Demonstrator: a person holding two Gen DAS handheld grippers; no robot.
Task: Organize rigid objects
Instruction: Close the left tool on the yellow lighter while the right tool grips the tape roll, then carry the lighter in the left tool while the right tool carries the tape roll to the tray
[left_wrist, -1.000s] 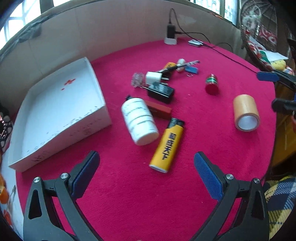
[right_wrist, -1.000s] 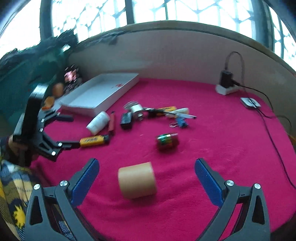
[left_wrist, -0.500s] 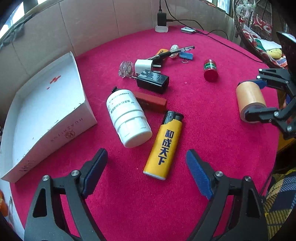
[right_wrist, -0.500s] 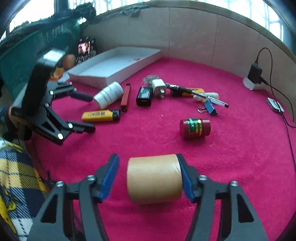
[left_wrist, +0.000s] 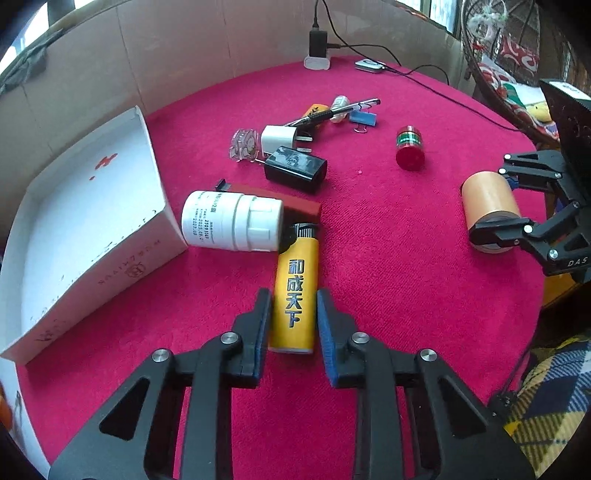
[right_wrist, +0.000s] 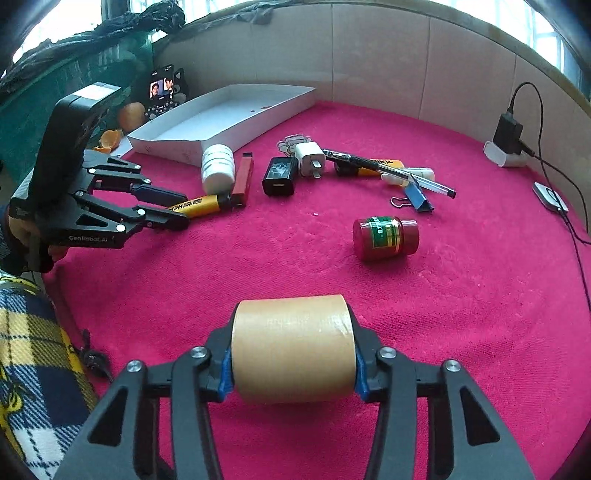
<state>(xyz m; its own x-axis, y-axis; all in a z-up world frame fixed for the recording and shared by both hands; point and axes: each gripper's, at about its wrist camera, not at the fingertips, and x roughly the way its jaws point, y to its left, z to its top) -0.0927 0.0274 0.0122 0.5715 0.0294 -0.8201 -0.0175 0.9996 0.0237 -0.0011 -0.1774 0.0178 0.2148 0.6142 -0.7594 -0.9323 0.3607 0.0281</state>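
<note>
Left wrist view. My left gripper (left_wrist: 293, 314) has just been closing; its blue pads now stand narrow against the sides of the yellow plastic lighter with black characters (left_wrist: 295, 291), which lies flat on the red cloth-covered table (left_wrist: 388, 277). The lighter's black head touches the white plastic pill bottle (left_wrist: 232, 221) lying on its side, with a flat dark-red bar (left_wrist: 288, 203) just behind. The open white cardboard box (left_wrist: 85, 206) sits at left, its corner touching the bottle. Beyond lie a black charger block (left_wrist: 295, 168), a white plug adapter (left_wrist: 279, 137), a blue binder clip (left_wrist: 362, 119) and a small red jar with green label (left_wrist: 410, 147). At right, my right gripper (left_wrist: 502, 206) clasps the tan roll of tape (left_wrist: 489, 201).

Right wrist view. My right gripper (right_wrist: 293, 358) has just been closing; its pads press both flat ends of the tan roll (right_wrist: 293, 347), which rests on the cloth. The red jar (right_wrist: 386, 238) lies beyond. At left, my left gripper (right_wrist: 181, 208) pinches the yellow lighter (right_wrist: 197, 205) in front of the white box (right_wrist: 221, 118).
</note>
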